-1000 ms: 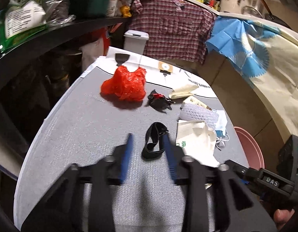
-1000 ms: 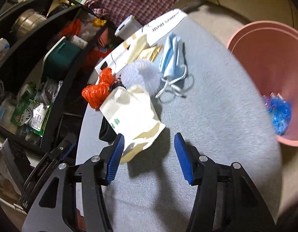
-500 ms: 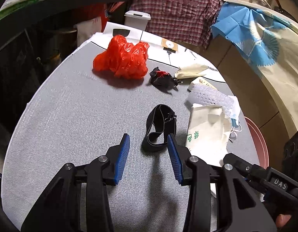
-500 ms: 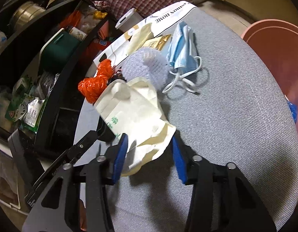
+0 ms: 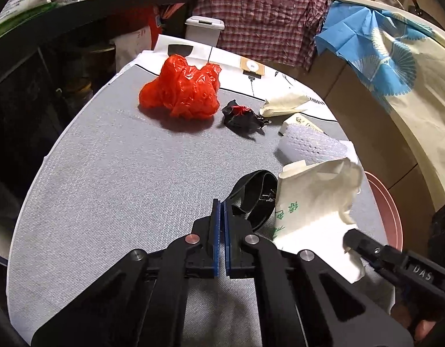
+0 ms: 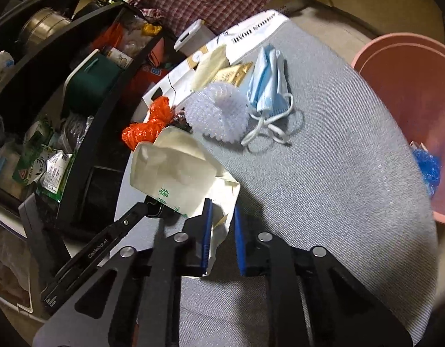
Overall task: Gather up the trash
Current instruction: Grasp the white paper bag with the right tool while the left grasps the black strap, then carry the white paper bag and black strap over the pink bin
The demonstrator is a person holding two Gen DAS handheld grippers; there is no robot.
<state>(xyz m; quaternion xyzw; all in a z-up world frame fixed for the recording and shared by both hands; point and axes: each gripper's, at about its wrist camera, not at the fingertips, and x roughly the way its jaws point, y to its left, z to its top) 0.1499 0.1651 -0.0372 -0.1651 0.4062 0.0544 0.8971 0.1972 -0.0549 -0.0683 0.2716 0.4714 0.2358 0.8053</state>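
where the grey table (image 5: 112, 173) fills the left wrist view, the trash lies across its far and right portions. at 11 o'clock from the left gripper (image 5: 221, 202) sits a crumpled red plastic bag (image 5: 182, 89); just beside it, toward 12 o'clock, lies a small black wrapper (image 5: 242, 117) with a red patch. the left gripper's blue pads are pressed nearly together with only a thin slit between them, and whether they pinch the near end of the black strap (image 5: 251, 193) cannot be told; the strap loop lies just past the tips at 1 o'clock, touching the white paper bag (image 5: 312, 202) with green print. beyond the paper bag, at 1 o'clock, rests a roll of bubble wrap (image 5: 309, 144).

in the right wrist view, the right gripper (image 6: 222, 211) has its pads narrowed around the near edge of the white paper bag (image 6: 176, 173); the left pad touches the paper, while a gap remains at the right pad. the bubble wrap (image 6: 219, 115) sits at 12 o'clock, and a blue face mask (image 6: 268, 89) lies touching it at 1 o'clock. a pink bin (image 6: 407, 86) stands off the table edge at 2 o'clock, holding blue material.
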